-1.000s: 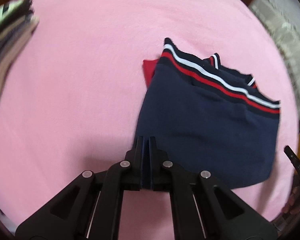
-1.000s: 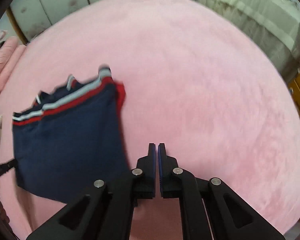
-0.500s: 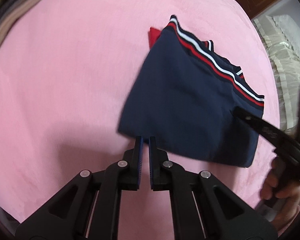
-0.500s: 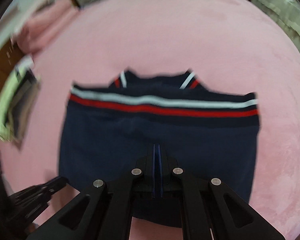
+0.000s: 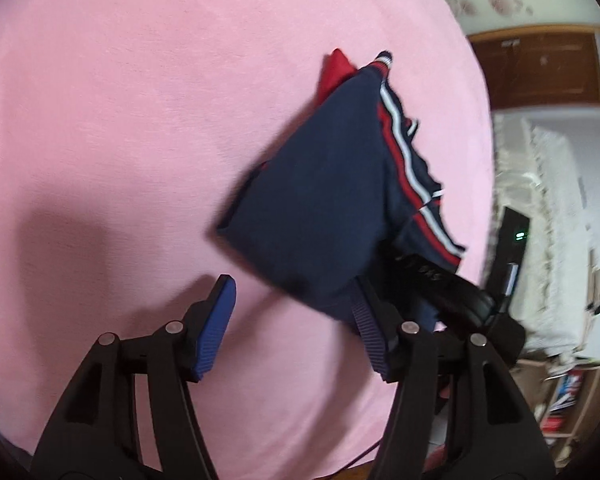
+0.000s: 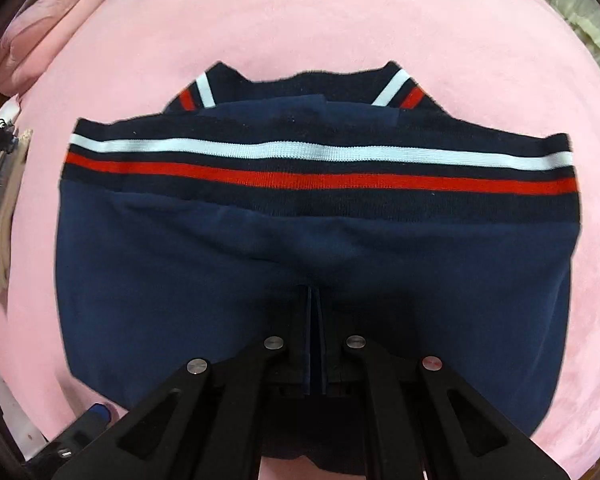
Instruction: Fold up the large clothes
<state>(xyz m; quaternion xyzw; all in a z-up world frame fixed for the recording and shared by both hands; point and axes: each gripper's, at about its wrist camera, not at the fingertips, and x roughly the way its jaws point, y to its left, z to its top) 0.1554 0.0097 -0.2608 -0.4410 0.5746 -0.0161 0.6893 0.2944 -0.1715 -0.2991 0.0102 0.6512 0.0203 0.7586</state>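
Note:
A folded navy garment (image 6: pixel 312 256) with a white and a red stripe lies on the pink bed cover (image 6: pixel 460 40). My right gripper (image 6: pixel 314 304) is shut, with the near edge of the garment pinched between its fingers. In the left wrist view the garment (image 5: pixel 324 200) is lifted at its near corner, where the right gripper (image 5: pixel 440 280) holds it. My left gripper (image 5: pixel 292 304) is open and empty just in front of that corner, its right finger (image 5: pixel 370 320) touching the cloth.
A stack of folded clothes (image 6: pixel 0 216) lies at the bed's left edge, with pink bedding (image 6: pixel 48 28) behind it. A cream frilled cover (image 5: pixel 548 240), a wooden door (image 5: pixel 540 68) and a shelf (image 5: pixel 568 400) stand beyond the bed's right edge.
My left gripper has opened and let go of the garment. My right gripper swung over from the bare cover and closed on the garment's near edge, lifting it slightly.

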